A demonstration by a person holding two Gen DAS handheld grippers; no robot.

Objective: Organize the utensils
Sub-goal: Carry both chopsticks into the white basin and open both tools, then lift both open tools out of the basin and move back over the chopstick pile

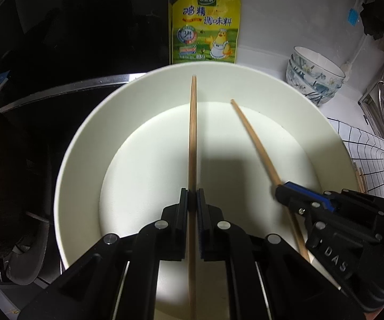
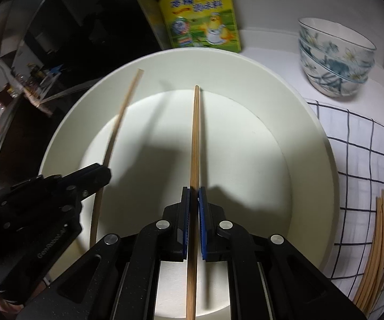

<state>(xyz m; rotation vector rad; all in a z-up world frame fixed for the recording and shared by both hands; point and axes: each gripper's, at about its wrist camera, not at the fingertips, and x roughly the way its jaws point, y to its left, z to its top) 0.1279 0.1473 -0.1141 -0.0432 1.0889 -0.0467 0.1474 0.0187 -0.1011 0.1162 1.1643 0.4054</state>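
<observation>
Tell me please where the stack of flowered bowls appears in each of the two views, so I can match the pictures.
Left wrist view: the stack of flowered bowls is at the upper right, behind the rim of the big white container.
Right wrist view: the stack is at the upper right too, larger and nearer the top, above the checked cloth.
Shared landmark: the yellow seasoning pouch, left of the bowls in both.

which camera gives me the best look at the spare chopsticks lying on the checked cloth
The right wrist view: the spare chopsticks lie in a bundle on the checked cloth, beside the white container. The left wrist view shows only a sliver of them past the container's rim.
</observation>
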